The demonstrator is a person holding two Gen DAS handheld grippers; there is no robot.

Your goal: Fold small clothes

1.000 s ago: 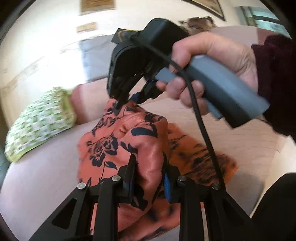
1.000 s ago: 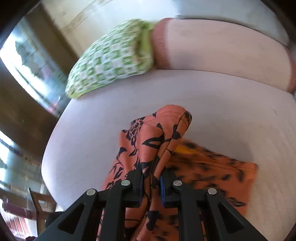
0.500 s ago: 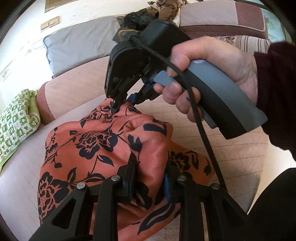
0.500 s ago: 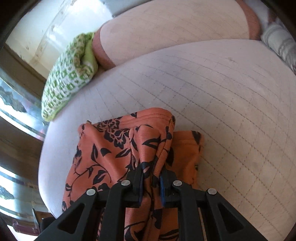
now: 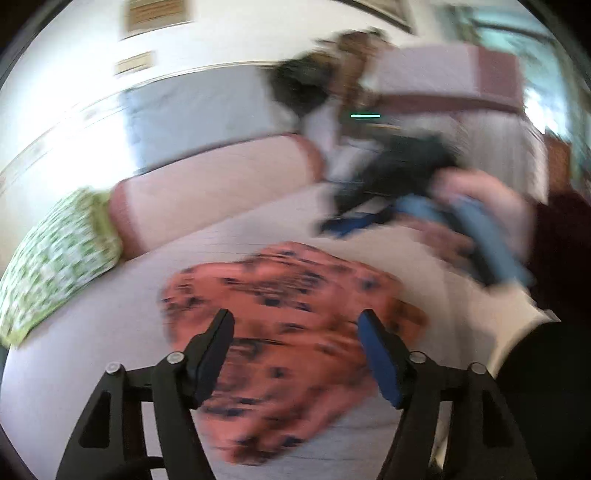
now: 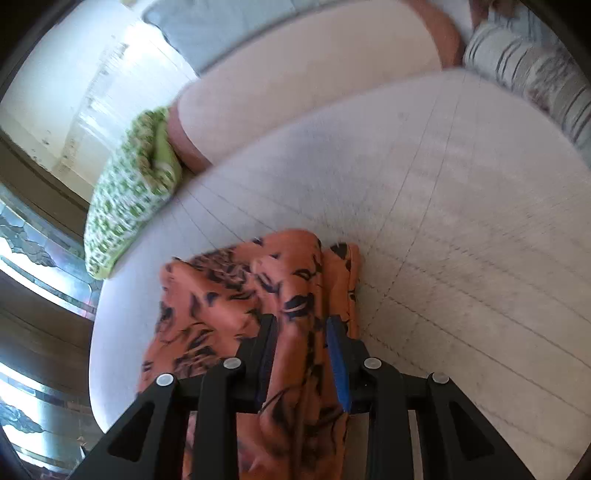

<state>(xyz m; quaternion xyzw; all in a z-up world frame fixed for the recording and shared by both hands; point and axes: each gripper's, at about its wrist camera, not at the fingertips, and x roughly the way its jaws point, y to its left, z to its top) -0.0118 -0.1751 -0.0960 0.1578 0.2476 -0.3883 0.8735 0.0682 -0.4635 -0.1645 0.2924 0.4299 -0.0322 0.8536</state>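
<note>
Here the orange floral garment [image 5: 295,325] lies in a loose heap on the pale quilted bed [image 6: 461,258], near a green checked pillow [image 5: 55,258]. The left claw [image 5: 295,332] hangs above it with its jaws spread wide, gripping nothing. The right claw [image 6: 301,332] is partly spread, a fold of the garment passing loosely between its fingers.

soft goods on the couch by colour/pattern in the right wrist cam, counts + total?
Orange floral garment: 1
Green checked cushion: 1
Striped cushion: 1
Grey pillow: 1
Total: 4
</note>
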